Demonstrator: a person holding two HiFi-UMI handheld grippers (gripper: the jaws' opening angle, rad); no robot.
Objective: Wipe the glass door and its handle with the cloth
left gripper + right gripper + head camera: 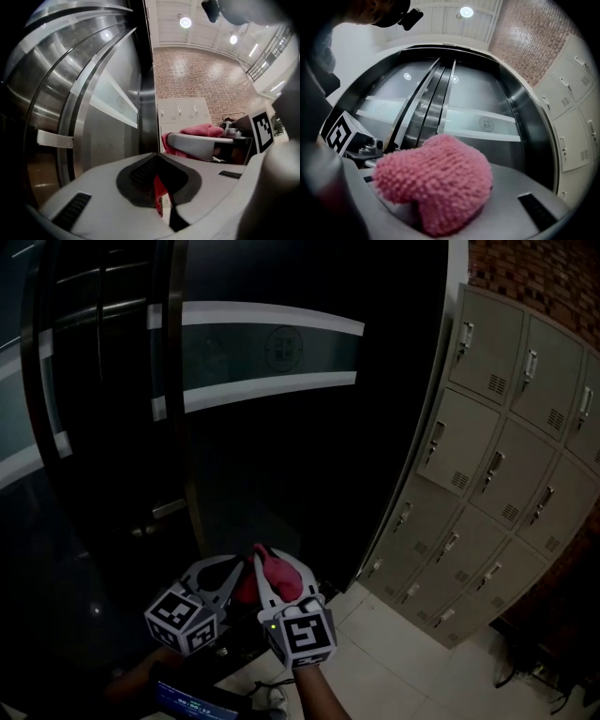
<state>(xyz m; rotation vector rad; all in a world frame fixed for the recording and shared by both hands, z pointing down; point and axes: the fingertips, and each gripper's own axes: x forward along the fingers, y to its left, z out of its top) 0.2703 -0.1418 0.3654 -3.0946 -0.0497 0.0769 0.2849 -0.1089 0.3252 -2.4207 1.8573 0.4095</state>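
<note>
Lower centre: left hand-held gripper and right hand-held gripper clamp the cloth (left's sliver-thin hold could slip).

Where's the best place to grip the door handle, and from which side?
Take the handle on its stretch between the two pale bands, coming from the front with jaws spread sideways: it is a thin upright bar, so they should close squarely across it.

My head camera looks steeply down, close to the glass door, while both gripper views angle up it, sharing the cloth.
</note>
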